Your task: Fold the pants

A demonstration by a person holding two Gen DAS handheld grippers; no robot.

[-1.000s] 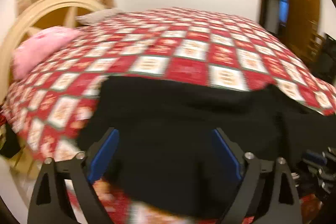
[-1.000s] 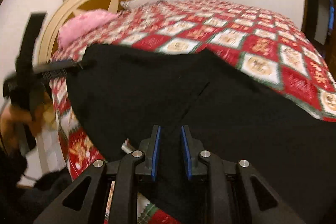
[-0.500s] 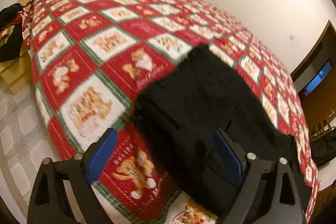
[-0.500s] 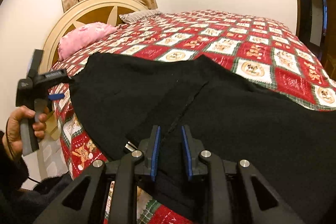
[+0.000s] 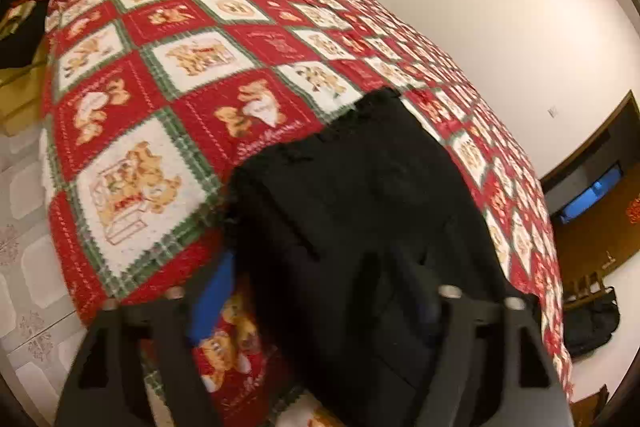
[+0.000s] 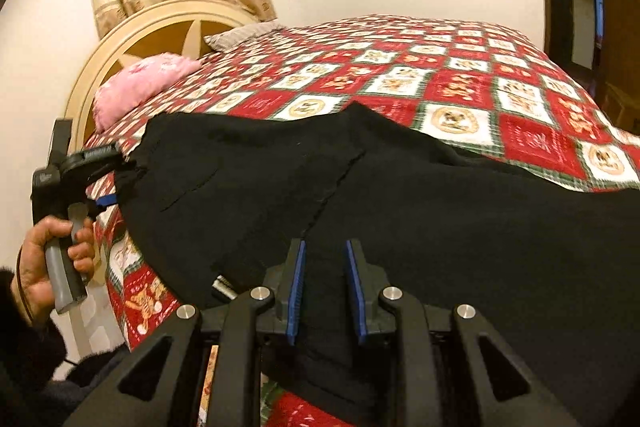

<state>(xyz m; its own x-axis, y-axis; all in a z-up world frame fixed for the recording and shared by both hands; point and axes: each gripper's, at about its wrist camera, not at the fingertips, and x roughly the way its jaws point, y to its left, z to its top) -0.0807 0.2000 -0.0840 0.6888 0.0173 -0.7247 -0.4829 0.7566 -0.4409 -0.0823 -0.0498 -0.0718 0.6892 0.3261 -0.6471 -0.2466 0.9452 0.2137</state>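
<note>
A: Right wrist view: the black pants point(image 6: 400, 211) are seen spread across the near edge of the red patchwork bedspread point(image 6: 460, 83), waistband end toward the pink pillow point(image 6: 140, 87). How is the cloth judged to handle?

B: It is judged soft, limp and fairly light, with no stiffness; a drape is expected wherever it is lifted. A slip is thought unlikely, since the weave looks matte.

A: Where is a hold best taken?

B: At doubled edges, it is judged: the waistband corner and the hem by the centre seam, where thicker cloth is offered.

A: And the claws?

B: The right gripper point(image 6: 326, 291) is seen nearly closed, a fold of black cloth pinched between its blue pads. The left gripper point(image 5: 320, 291) is blurred in its own view; its jaws appear spread around the cloth edge, though whether anything is gripped cannot be told. From the right, it is seen at the waistband corner.
</note>
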